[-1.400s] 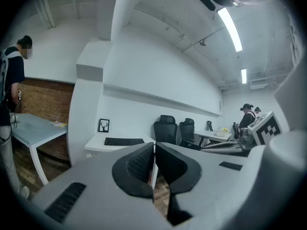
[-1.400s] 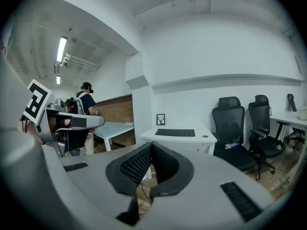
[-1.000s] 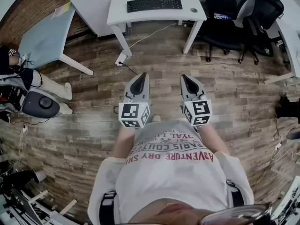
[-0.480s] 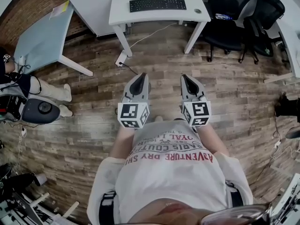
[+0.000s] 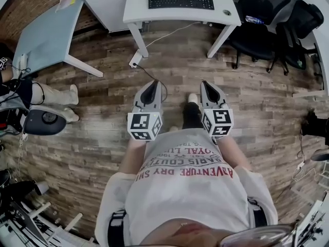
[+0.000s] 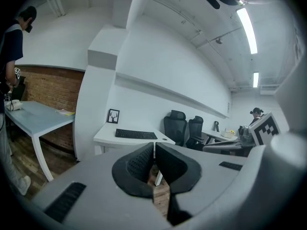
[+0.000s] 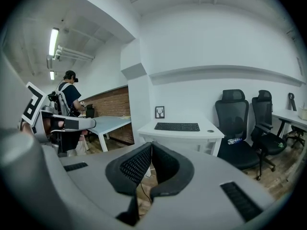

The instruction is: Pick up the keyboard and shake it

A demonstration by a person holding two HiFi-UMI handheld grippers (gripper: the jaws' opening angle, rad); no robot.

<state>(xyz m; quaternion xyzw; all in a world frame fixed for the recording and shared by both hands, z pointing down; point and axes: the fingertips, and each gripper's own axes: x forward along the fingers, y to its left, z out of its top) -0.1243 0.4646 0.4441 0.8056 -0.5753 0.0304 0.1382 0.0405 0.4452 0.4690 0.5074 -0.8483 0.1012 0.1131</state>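
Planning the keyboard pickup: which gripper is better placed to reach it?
Neither clearly: the left gripper and right gripper sit abreast, both shut, equally far from the keyboard on the white desk.

Wood-plank floor, brown. White desk against white wall. Pale blue-grey table beside brick wall. 2 black office chairs near desk. Small framed picture. 2 ceiling strip lights, lit.
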